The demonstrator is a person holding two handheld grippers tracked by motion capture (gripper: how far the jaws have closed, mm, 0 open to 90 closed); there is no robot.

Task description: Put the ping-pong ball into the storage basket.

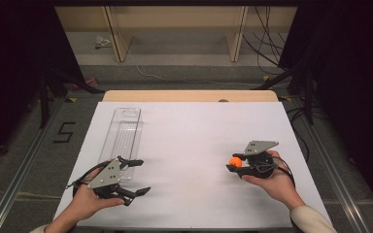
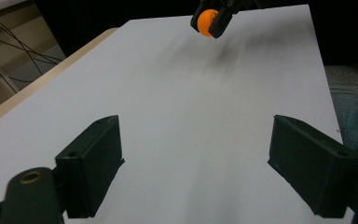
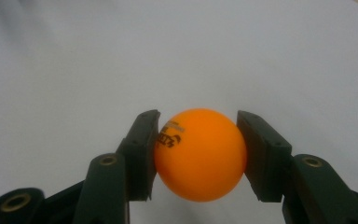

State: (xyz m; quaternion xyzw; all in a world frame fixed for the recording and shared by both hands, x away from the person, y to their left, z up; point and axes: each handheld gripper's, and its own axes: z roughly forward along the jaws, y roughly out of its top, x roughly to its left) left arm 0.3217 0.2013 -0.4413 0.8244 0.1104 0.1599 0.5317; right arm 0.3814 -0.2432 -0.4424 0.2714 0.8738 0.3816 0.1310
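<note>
Far left on the white worktop (image 1: pixel 189 141), a clear tray (image 1: pixel 123 133) lies lengthwise, running away from the person, nothing visible in it from here. It looks set there as the place the ball will go, though that's my guess.

Just at the tray's near end sits the left hand-held gripper (image 1: pixel 138 176), held low over the sheet by the person's left hand (image 1: pixel 85 201). Its jaws stand wide apart, nothing between them, just bare white sheet in the gap, as the left gripper view shows (image 2: pixel 196 163). It points across the worktop toward the other hand, so it seems to be waiting, ready either to take the ball or to steady the tray.

Across the middle, open sheet, no clutter.

Now the right side: the right hand-held gripper (image 1: pixel 234 163) has the orange ball (image 1: pixel 235 162) pinched between its jaws, one pad on each side, squarely across the widest part. In its own view the ball (image 3: pixel 199 154) sits snug, printed mark turned to the left pad. From the left gripper's view the ball (image 2: pixel 207 21) appears lifted a touch off the sheet, with a soft shadow beneath. The right hand (image 1: pixel 272 182) holds the jaws level, pointing left toward the tray, which suits a carry across. A ball that light and smooth could pop out if squeezed off-centre, so that centred grip makes sense.
</note>
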